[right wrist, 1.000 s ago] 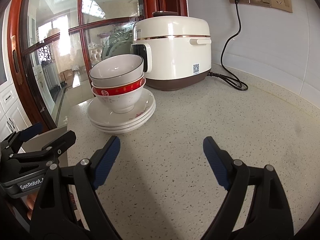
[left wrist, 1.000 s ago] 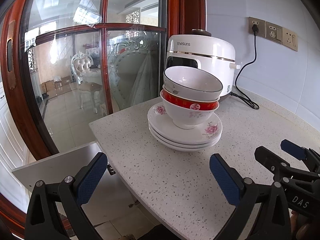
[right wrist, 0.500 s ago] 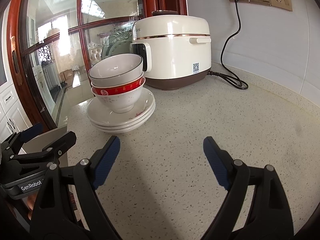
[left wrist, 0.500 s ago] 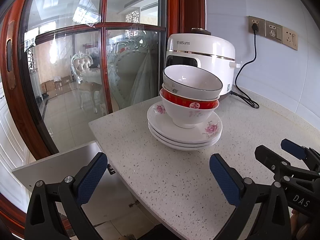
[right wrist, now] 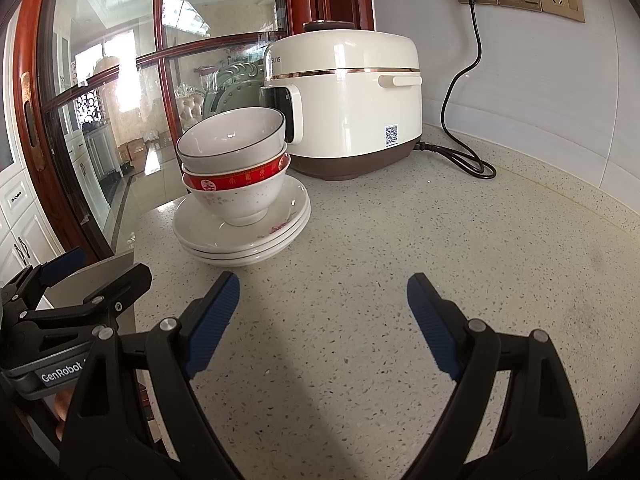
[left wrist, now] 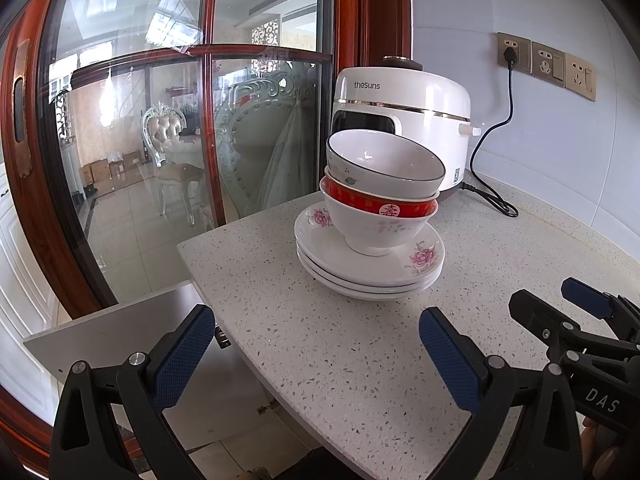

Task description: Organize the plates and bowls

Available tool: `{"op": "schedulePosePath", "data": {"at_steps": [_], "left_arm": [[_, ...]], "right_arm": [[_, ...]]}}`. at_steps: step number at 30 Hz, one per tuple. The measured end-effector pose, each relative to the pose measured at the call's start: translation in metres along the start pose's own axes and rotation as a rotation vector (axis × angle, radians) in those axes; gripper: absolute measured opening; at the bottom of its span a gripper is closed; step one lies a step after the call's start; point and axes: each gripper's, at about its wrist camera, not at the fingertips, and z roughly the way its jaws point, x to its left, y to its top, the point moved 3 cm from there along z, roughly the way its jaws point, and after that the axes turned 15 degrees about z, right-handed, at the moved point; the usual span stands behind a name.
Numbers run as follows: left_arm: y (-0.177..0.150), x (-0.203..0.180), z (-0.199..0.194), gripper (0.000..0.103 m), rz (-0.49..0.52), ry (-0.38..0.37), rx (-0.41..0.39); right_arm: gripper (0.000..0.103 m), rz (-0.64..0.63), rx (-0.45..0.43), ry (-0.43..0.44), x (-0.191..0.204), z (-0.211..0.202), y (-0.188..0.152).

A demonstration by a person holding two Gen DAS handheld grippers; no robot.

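while both tools hang low over the near edge of the speckled countertop (left wrist: pixel 360 360), we hold nothing: the left gripper (left wrist: pixel 316 354) has its blue pads spread wide, and the right gripper (right wrist: pixel 322 320) is spread just as wide, both empty.

going left to right in the left wrist view, we pass the glass door (left wrist: pixel 160 140) and the counter's corner, then the crockery stack, then the white rice cooker (left wrist: pixel 404 120) behind it with its power cord (left wrist: pixel 488 152) running up to the wall sockets (left wrist: pixel 544 64).

the stack stands ahead of both jaws, its axis upright. from the left gripper it lies nearly straight ahead, a little to the right; from the right gripper it lies ahead and off to the left, so we judge the left hand better lined up, though the fisheye makes relative nearness hard to call.

as for what sits in what: three plates (left wrist: pixel 370 276), as far as the rims let us count, lie nested flat on the counter. on the top plate stands the red-banded bowl (left wrist: pixel 378 220), and the dark-rimmed white bowl (left wrist: pixel 384 164) rests inside it, tilted slightly. the upper bowl looks empty.
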Motion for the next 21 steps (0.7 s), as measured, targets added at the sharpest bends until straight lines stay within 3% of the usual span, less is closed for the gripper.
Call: {"op": "schedulePosePath", "data": {"at_steps": [21], "left_arm": [[-0.0005,0.0006,0.0014,0.103,-0.003,0.002,0.002]], "right_arm": [[0.088,0.003,0.001,-0.001,-0.0005,0.0003,-0.0003]]}}
